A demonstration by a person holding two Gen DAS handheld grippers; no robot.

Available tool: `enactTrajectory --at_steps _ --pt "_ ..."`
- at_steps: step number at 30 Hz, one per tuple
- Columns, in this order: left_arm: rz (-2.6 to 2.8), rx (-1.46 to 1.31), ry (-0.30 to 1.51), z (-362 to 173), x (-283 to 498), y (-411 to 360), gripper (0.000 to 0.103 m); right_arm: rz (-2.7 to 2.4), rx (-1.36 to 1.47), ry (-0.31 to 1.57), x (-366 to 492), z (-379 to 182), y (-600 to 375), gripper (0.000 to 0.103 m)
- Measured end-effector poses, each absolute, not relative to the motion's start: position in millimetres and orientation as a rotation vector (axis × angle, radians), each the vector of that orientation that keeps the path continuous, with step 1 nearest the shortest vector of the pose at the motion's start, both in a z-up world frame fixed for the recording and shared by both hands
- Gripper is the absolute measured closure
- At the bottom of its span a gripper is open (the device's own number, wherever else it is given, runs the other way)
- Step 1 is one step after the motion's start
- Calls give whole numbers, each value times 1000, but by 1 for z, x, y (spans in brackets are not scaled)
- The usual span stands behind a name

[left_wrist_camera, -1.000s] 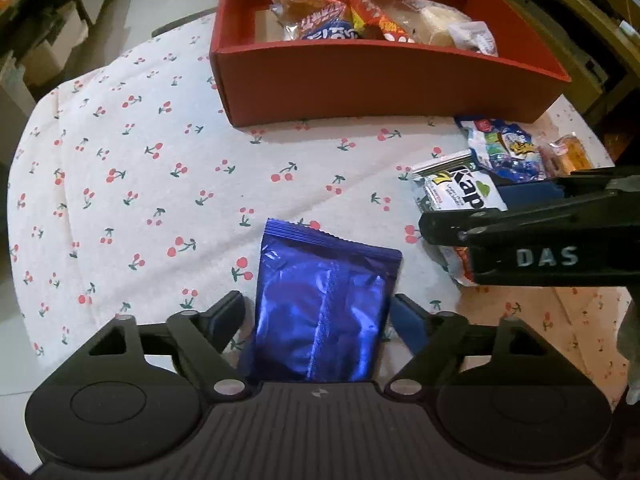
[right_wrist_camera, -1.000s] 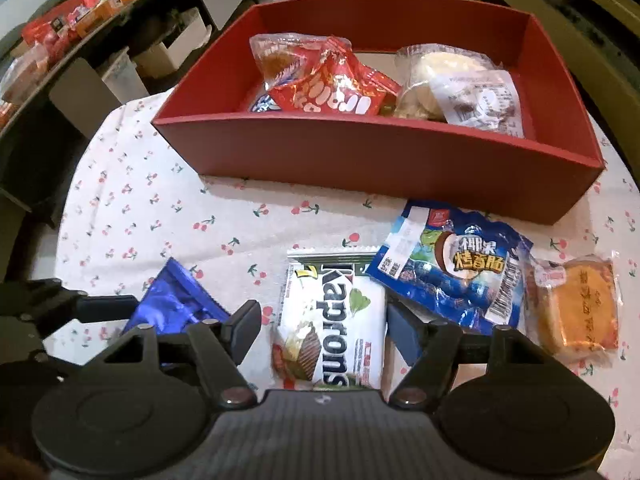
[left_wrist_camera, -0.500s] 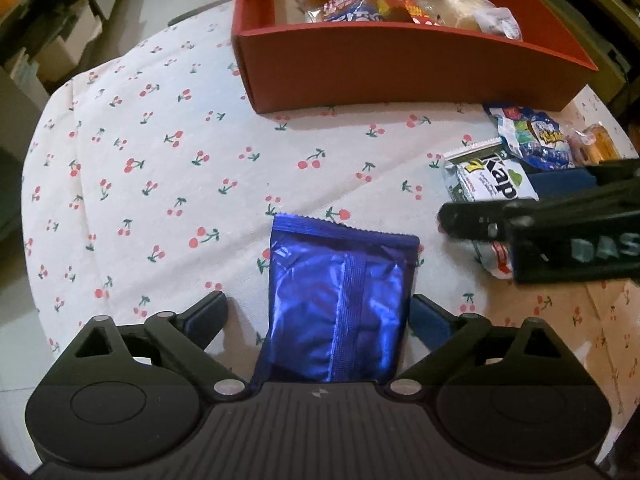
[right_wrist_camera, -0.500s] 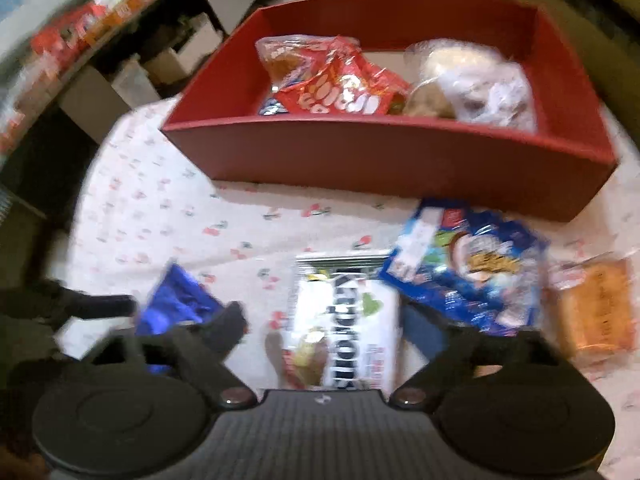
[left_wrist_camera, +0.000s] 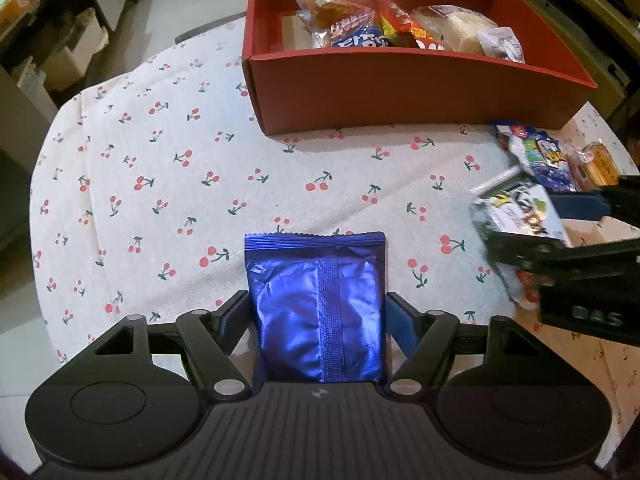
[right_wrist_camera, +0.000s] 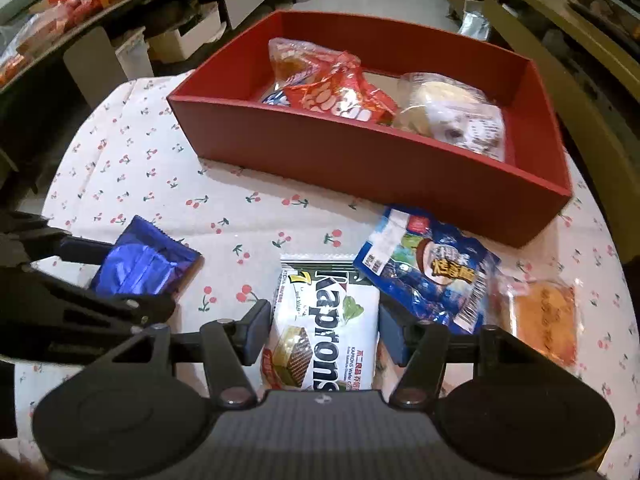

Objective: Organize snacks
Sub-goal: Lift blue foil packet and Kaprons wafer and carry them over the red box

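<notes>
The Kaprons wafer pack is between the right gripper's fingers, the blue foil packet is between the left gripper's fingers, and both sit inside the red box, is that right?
Not quite: neither is in the red box. The right wrist view shows the Kaprons wafer pack between the right gripper's fingers and the blue foil packet between the left gripper's, both over the cherry-print tablecloth, short of the box.

Your counter (right_wrist_camera: 248, 220), under a cherry-print cloth, carries the red box (right_wrist_camera: 360, 160), a blue foil packet (left_wrist_camera: 318, 304), the Kaprons wafer pack (right_wrist_camera: 328, 328), a blue candy bag (right_wrist_camera: 428, 276) and a wrapped orange cake (right_wrist_camera: 544, 320).
</notes>
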State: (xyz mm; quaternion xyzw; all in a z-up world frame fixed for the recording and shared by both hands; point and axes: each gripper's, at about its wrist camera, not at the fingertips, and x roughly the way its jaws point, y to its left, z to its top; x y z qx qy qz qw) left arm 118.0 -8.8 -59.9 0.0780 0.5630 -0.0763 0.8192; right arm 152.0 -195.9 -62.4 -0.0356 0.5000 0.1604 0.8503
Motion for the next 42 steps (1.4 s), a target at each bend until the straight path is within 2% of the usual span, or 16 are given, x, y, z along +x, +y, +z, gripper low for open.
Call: enactTrajectory --at_steps 1,4,6,9,10,12,20,27,35,39,42 --pt "-153 166 1199 -61 119 -8 15 337 -68 1047 149 -60 -198 28" --pt "-127 131 1209 -64 120 -2 13 342 -37 1038 143 -55 -204 28" --pt "-119 121 1205 -63 118 -3 16 349 -23 1027 139 -49 -206 28" --pt "-104 107 1181 -59 111 -6 30 356 -8 1000 130 -38 -209 28" --pt "-96 101 1175 -58 109 -6 31 356 -5 993 128 -34 -210 31" --pt "-85 74 1176 -56 105 -7 33 355 7 987 124 -28 -214 46" --pt "-63 61 1195 -44 92 -13 33 341 71 1038 124 -32 -234 46" --pt "-125 -17 1221 -50 96 -2 33 249 124 1102 129 -47 -249 19" --pt "-182 -21 1218 -48 87 -1 33 455 -85 1112 127 -43 -228 15" --pt "-184 -58 1234 -52 88 1 16 576 -236 1132 122 -56 -210 7" --pt "-169 -39 1237 -54 91 -4 13 623 -342 1110 122 -64 -203 0"
